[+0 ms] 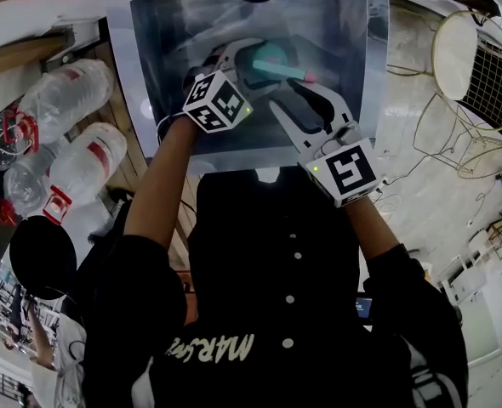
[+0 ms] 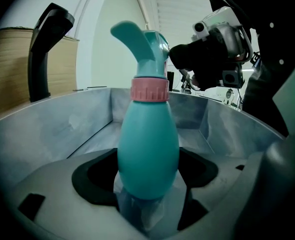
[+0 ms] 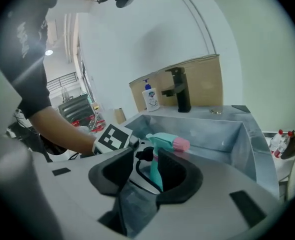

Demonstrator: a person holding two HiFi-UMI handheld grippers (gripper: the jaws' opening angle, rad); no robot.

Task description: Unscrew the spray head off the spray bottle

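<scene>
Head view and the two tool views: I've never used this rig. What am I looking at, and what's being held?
There's no robot. A person holds a two-jaw tool in each hand. The head view comes from a camera on their head and looks down into a metal sink. The other two views ride on the tools and look along the jaws. The left tool is clamped on the teal bottle, holding it over the sink. The right tool has the spray head between its jaws, which don't look clamped on it. A black tap stands at the sink's edge.
</scene>
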